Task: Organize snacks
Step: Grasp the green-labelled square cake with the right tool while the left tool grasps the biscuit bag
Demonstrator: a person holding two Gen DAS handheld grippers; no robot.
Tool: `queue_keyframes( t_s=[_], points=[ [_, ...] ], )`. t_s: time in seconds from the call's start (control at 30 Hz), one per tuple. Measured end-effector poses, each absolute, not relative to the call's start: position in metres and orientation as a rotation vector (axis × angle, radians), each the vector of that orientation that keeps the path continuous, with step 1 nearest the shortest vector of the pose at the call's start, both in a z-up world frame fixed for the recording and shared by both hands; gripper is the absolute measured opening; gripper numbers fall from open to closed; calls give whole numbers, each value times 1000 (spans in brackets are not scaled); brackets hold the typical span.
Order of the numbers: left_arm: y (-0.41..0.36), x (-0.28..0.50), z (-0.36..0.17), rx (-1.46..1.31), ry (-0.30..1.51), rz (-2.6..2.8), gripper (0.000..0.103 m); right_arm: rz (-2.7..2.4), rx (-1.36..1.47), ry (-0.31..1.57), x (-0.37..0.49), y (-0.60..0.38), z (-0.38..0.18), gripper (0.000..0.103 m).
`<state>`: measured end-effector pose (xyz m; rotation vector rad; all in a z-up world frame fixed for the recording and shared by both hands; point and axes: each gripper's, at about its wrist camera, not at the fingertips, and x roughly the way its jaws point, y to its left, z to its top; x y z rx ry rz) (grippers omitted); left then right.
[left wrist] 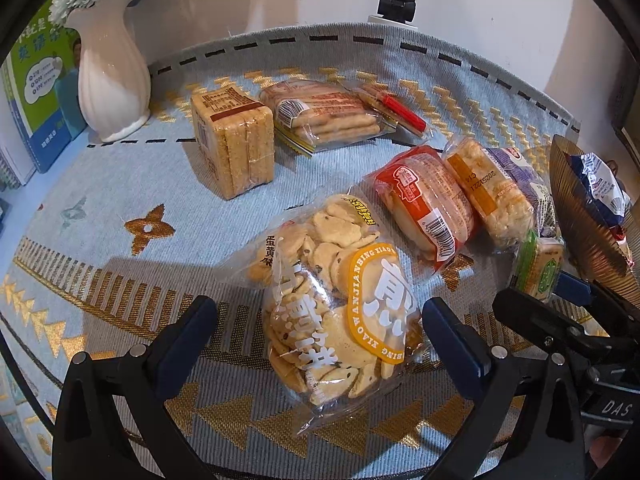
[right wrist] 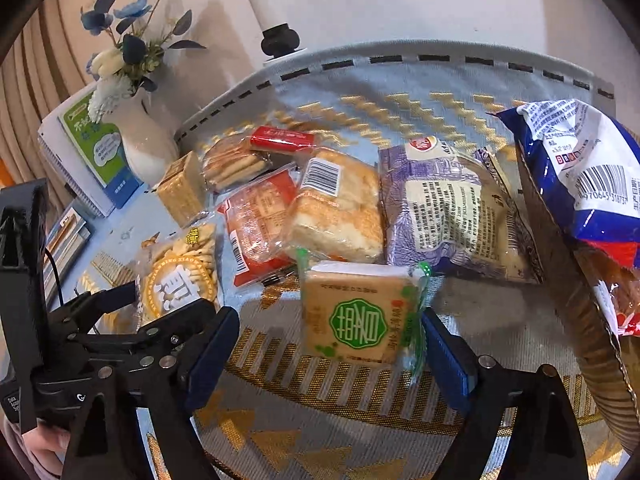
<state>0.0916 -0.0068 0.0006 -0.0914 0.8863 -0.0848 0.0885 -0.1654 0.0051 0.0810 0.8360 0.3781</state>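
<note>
In the left wrist view my left gripper is open around a clear bag of small round crackers lying on the tablecloth; neither pad presses on it. My right gripper is open with a square cracker pack with a green label standing between its fingers. The right pad is at the wrapper's edge and the left pad stands clear of it. Behind lie a red-wrapped cake, a rice-cake pack and a purple pack.
A brown ribbed basket at the right holds a blue and white bag. At the back lie a sesame block pack, a biscuit pack and a red stick pack. A white vase and books stand far left.
</note>
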Motion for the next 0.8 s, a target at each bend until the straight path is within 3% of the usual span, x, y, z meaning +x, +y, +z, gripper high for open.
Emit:
queue_keyframes(
  t_s=[0.1, 0.13, 0.17, 0.2, 0.23, 0.8],
  points=[
    [-6, 92, 0, -87, 886, -86, 103, 380, 97, 837, 90, -169, 4, 85],
    [-5, 92, 0, -89, 885, -89, 98, 382, 102, 836, 90, -169, 4, 75],
    [-4, 90, 3, -106, 866, -113, 86, 381, 104, 835, 90, -170, 4, 60],
    [-2, 86, 6, -119, 838, -145, 58, 395, 116, 831, 89, -172, 4, 49],
    [-2, 84, 8, -123, 820, -162, 52, 420, 133, 830, 87, -173, 5, 47],
    [18, 59, 26, -236, 652, -186, 49, 558, 128, 729, 61, -171, 21, 47]
  ],
)
